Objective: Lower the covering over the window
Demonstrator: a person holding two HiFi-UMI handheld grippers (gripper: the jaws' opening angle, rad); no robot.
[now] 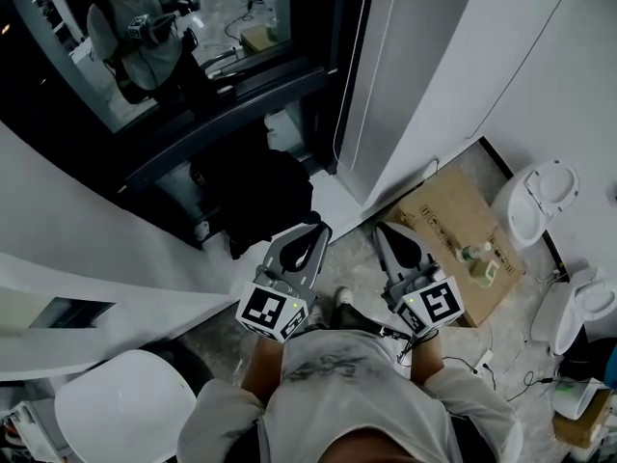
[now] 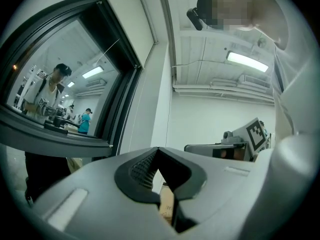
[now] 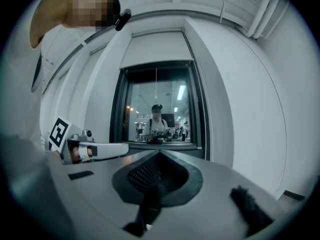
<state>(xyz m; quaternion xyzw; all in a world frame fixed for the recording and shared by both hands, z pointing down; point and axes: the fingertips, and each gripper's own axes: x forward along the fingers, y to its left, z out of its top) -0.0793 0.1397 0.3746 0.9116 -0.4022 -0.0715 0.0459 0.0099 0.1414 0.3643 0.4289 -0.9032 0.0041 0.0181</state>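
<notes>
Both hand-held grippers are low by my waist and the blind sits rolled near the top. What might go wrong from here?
1. The thin cord hanging at the middle of the dark-framed window is slender and may slip between the pads. The left hand-held gripper and right hand-held gripper are both shut and empty, so one must open first.
2. The black bag on the floor below the sill could catch a foot when stepping in.

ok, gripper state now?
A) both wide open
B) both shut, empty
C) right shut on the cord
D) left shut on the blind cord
B: the left gripper and right gripper each show their jaws together with nothing between them, short of the window.
</notes>
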